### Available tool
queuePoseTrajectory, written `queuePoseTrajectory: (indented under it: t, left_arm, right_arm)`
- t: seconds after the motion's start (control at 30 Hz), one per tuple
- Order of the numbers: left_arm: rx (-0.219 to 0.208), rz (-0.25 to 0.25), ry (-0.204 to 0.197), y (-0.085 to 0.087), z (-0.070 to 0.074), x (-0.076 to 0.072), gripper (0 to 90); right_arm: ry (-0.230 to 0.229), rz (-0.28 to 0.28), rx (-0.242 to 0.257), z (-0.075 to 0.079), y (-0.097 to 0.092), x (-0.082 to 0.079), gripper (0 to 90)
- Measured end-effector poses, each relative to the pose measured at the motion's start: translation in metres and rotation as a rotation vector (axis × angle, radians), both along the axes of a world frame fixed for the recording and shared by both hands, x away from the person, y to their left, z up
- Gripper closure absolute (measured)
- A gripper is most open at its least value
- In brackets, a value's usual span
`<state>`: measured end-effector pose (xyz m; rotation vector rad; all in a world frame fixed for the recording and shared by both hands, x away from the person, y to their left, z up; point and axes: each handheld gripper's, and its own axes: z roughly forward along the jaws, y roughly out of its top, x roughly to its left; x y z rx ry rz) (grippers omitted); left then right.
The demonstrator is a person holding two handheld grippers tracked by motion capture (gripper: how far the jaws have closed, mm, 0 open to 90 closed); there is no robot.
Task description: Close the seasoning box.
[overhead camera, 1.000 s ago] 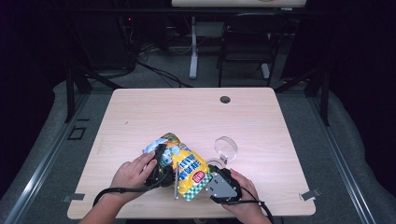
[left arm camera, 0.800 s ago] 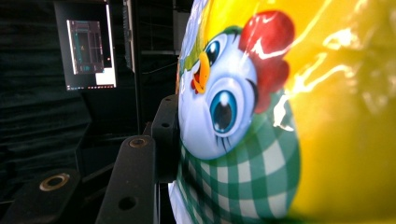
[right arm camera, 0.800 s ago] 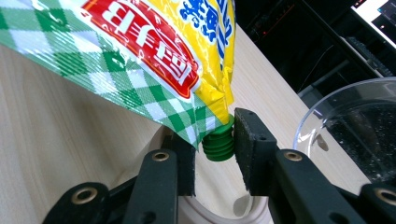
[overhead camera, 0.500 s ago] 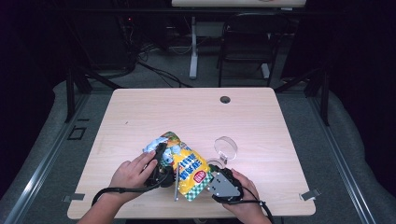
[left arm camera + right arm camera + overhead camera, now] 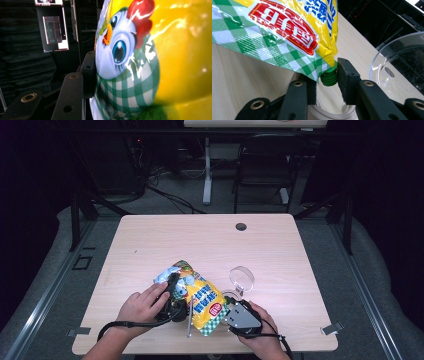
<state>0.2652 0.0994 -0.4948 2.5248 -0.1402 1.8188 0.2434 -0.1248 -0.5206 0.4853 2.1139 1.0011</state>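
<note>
wooden table (image 5: 150, 245), dark grommet (image 5: 241, 226), chair (image 5: 265, 165) behind, lit monitor (image 5: 53, 32)

A pale wooden table (image 5: 150, 245) fills the middle of the high view; a round dark hole (image 5: 241, 226) sits near its far edge; a clear glass bowl (image 5: 241, 277) stands at lower centre, right of a yellow pouch (image 5: 206, 302).

**Both your grippers are clamped, hands low at the near edge**

Your left hand (image 5: 142, 306) comes in from 7 o'clock, wrapped over the left gripper (image 5: 172, 287), which points toward 1 o'clock; its jaws are pressed onto the yellow pouch (image 5: 160, 57). Your right hand (image 5: 260, 335) enters from 6 o'clock, holding the right gripper (image 5: 327, 77) toward 11 o'clock, jaws pinched against the pouch's green spout (image 5: 329, 76). Both wrists sit level.
</note>
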Motion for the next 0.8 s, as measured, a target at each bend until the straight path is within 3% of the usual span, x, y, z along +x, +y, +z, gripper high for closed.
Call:
queuePoseTrajectory:
  t: [0.33, 0.4, 0.6, 0.8]
  left_arm:
    - [0.013, -0.007, -0.018, -0.0047, 0.0027, -0.0006, 61.1]
    - [0.018, -0.001, -0.006, -0.0063, 0.0031, -0.0003, 61.1]
    - [0.027, -0.015, -0.028, -0.0093, 0.0058, -0.0006, 62.0]
    - [0.038, -0.016, -0.028, -0.0079, 0.0049, -0.0017, 62.1]
  right_arm:
    - [0.020, -0.012, 0.030, 0.0005, -0.0038, 0.0011, 70.4]
    - [0.023, -0.017, 0.035, 0.0004, -0.0044, 0.0016, 70.4]
    - [0.046, -0.024, 0.063, 0.0002, -0.0084, 0.0043, 70.4]
    - [0.051, -0.024, 0.064, -0.0014, -0.0064, 0.0040, 70.4]
